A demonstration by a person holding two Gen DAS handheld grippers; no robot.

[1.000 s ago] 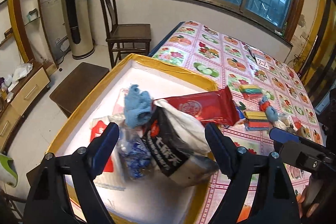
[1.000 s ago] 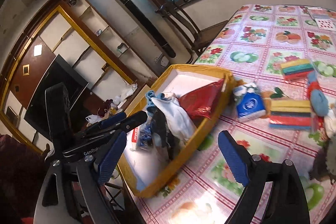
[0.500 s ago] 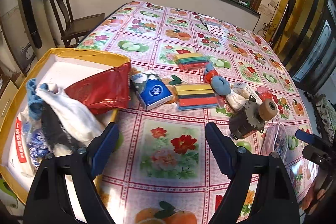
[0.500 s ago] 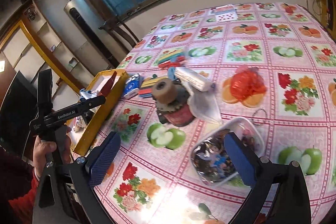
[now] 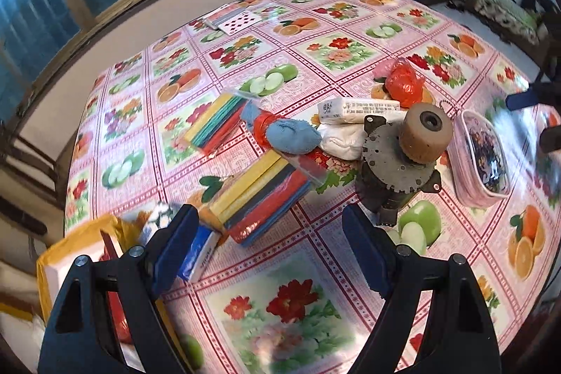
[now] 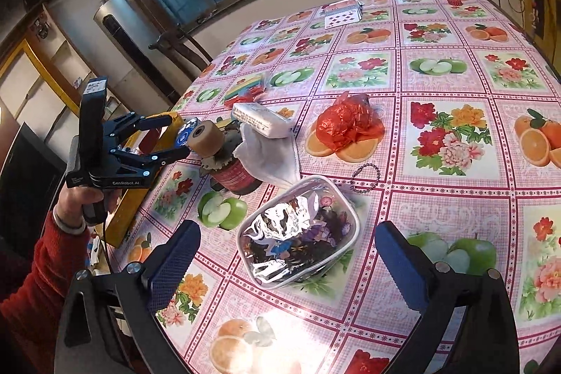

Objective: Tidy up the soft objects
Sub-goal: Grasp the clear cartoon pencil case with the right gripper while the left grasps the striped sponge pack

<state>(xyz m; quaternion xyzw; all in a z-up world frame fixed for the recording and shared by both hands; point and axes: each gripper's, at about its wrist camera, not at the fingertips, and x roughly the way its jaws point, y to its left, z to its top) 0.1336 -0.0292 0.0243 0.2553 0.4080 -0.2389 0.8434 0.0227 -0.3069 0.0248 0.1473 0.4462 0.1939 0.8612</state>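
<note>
1. The left gripper (image 5: 270,244) hangs over the worktop (image 5: 315,304) with its fingers spread wide and nothing between them; the right wrist view shows it in a hand (image 6: 87,198) with a red sleeve.
2. The right gripper (image 6: 285,263) is likewise spread and empty; a clear pouch (image 6: 298,237) of small dark items lies between its fingertips, on the worktop.
3. Landmark: the motor (image 5: 399,163), a grey unit with a tan roller on top, stands upright near the middle of the worktop.
4. A white cloth (image 5: 342,139) touches the motor on its far left side; a white tissue pack (image 5: 357,109) lies just behind the cloth.
5. A blue stuffed cloth (image 5: 287,132) with a red tie lies left of the motor, beside the white cloth.
6. One bundle of coloured cloths (image 5: 259,195) lies near left of the motor; a second bundle (image 5: 219,123) lies farther left and back.
7. A red plastic bag (image 5: 403,85) lies behind the motor, apart from it.
8. A yellow-rimmed tray (image 5: 70,255) sits well left of the motor at the worktop edge; a blue tissue pack (image 5: 200,255) lies beside it.
</note>
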